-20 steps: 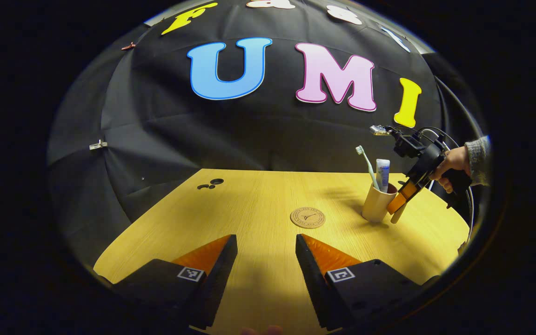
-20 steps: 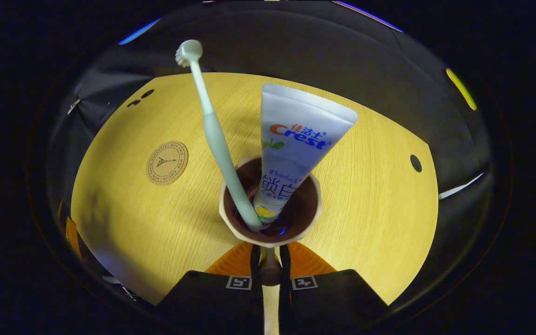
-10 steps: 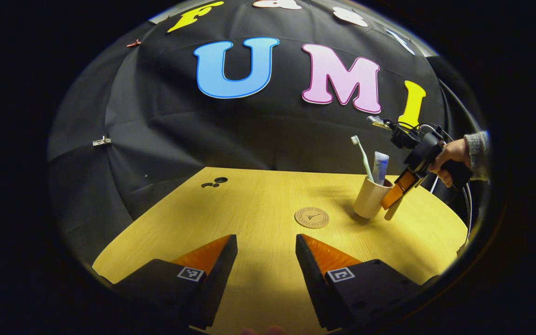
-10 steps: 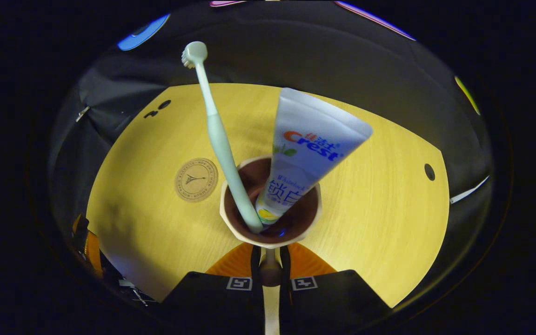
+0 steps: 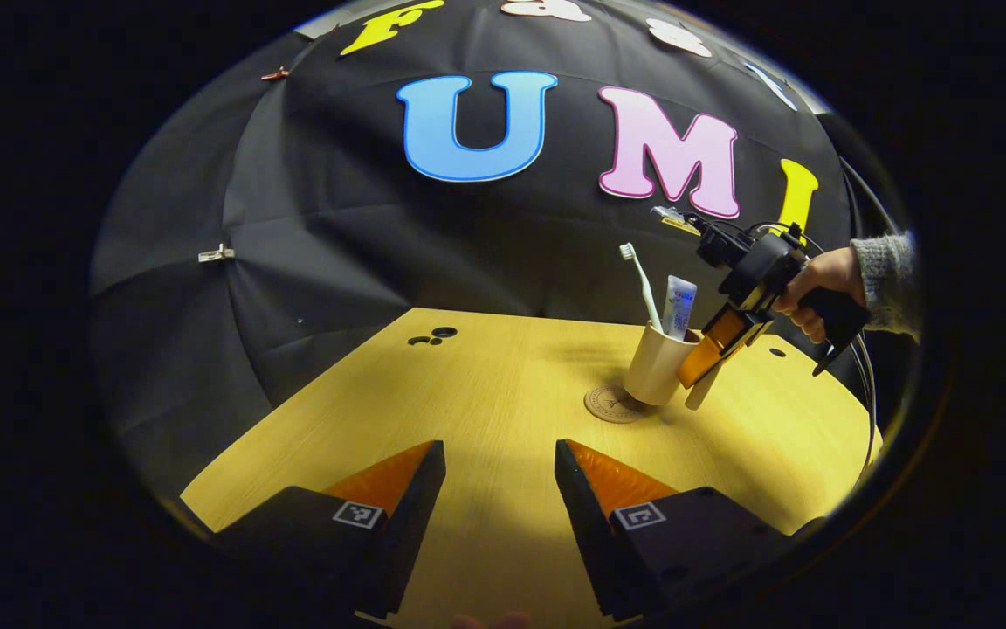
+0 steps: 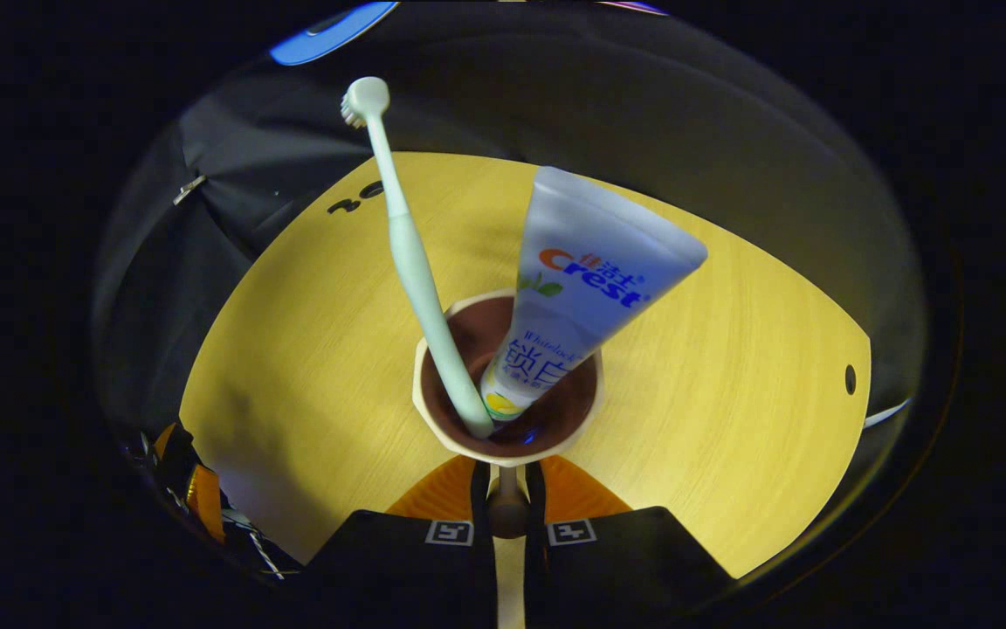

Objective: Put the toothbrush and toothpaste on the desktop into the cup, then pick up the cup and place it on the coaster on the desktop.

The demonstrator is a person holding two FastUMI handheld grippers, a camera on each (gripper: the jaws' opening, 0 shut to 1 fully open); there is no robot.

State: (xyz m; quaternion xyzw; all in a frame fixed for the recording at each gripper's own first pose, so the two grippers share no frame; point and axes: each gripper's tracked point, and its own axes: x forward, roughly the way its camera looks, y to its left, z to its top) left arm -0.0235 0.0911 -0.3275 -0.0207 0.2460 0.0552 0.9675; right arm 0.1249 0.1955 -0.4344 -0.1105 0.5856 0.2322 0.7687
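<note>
With the toothbrush (image 6: 407, 253) and toothpaste (image 6: 573, 306) already standing in the cup (image 5: 656, 374), I judge the task to be in its last step: setting the cup on the coaster (image 5: 608, 405). In the left gripper view the cup hangs over the coaster's right part, tilted slightly; I cannot tell whether its base touches. My right gripper (image 6: 507, 489) holds the cup by its handle, fingers closed narrow on it, the cup's rim just ahead of the tips. My left gripper (image 5: 499, 472) waits over the table (image 5: 468, 376) near its front edge, jaws wide and holding nothing. The next move calls for centring the cup over the coaster, levelling it, lowering until it seats flat, then releasing the handle.
</note>
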